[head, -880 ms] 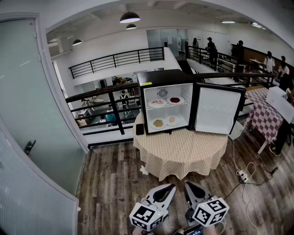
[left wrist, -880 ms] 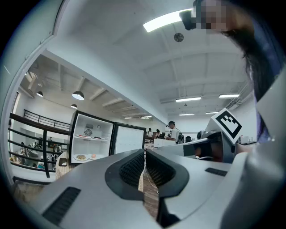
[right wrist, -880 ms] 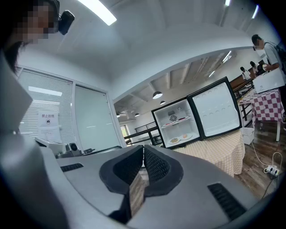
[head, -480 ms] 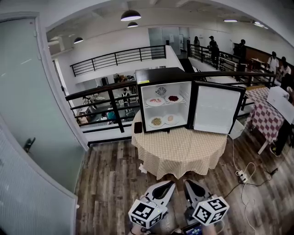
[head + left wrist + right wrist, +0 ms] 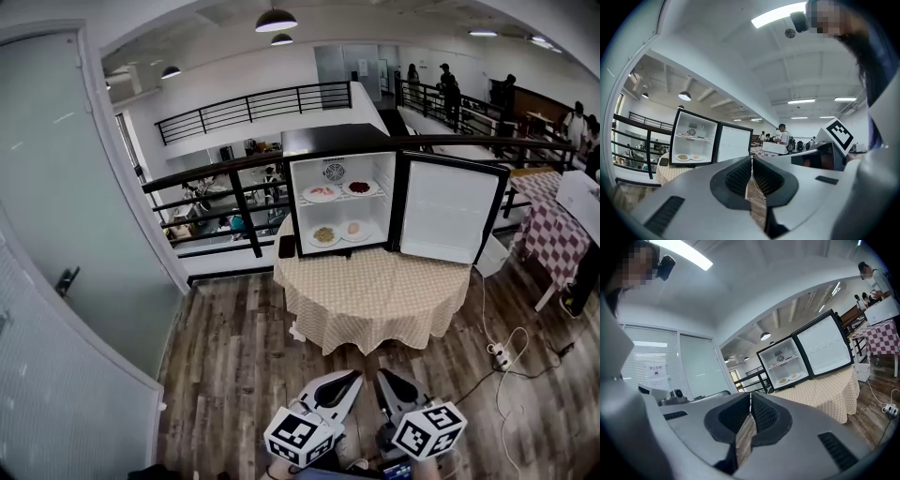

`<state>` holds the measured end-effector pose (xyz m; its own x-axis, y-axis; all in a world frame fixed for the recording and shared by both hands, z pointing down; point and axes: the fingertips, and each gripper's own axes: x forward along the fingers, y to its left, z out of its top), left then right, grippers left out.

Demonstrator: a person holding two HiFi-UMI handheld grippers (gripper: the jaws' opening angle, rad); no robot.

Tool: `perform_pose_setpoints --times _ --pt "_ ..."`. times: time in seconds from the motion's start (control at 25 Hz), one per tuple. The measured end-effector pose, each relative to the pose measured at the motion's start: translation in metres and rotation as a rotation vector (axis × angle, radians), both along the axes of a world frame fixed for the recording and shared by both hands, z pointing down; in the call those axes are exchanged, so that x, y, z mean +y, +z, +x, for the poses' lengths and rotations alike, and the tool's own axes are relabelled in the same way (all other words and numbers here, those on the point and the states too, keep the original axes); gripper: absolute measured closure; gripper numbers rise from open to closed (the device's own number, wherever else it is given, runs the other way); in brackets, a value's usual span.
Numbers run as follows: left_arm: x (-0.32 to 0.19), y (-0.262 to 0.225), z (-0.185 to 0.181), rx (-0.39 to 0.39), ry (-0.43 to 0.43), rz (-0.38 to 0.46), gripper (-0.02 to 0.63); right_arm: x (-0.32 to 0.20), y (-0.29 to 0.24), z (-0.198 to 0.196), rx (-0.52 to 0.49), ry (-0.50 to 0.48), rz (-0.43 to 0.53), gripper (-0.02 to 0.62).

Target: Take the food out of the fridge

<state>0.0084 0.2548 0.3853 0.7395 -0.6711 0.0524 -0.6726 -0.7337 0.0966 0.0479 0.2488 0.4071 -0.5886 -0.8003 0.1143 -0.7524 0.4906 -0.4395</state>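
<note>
A small black fridge [image 5: 339, 141] stands on a round table [image 5: 375, 295] with its door [image 5: 450, 217] swung open to the right. Inside, two plates of food [image 5: 322, 193] rest on the upper shelf and two plates [image 5: 324, 235] on the lower one. The fridge [image 5: 693, 140] also shows far off in the left gripper view, and the fridge [image 5: 785, 364] in the right gripper view. My left gripper [image 5: 353, 378] and right gripper [image 5: 382, 377] are low in the head view, far from the table, both shut and empty.
A black railing [image 5: 216, 187] runs behind the table. A frosted glass wall [image 5: 66, 216] stands at left. A checked table [image 5: 548, 234] is at right, with a power strip and cable [image 5: 497, 354] on the wooden floor. People stand far back.
The fridge and table have shifted slightly closer and higher in the head view. Both grippers stay shut and in the same spot at the bottom.
</note>
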Motion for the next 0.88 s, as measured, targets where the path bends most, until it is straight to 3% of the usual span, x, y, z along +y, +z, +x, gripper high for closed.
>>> perform_pose_setpoints --times 0.44,0.88 --pt "-0.01 0.016 0.012 -0.026 -0.002 -0.045 0.584 -0.005 0.018 0.017 -0.027 0.011 -0.061 0.574" --pt "-0.073 0.016 0.014 -0.015 0.005 -0.052 0.584 -0.063 0.02 0.026 -0.028 0.034 -0.075 0.574"
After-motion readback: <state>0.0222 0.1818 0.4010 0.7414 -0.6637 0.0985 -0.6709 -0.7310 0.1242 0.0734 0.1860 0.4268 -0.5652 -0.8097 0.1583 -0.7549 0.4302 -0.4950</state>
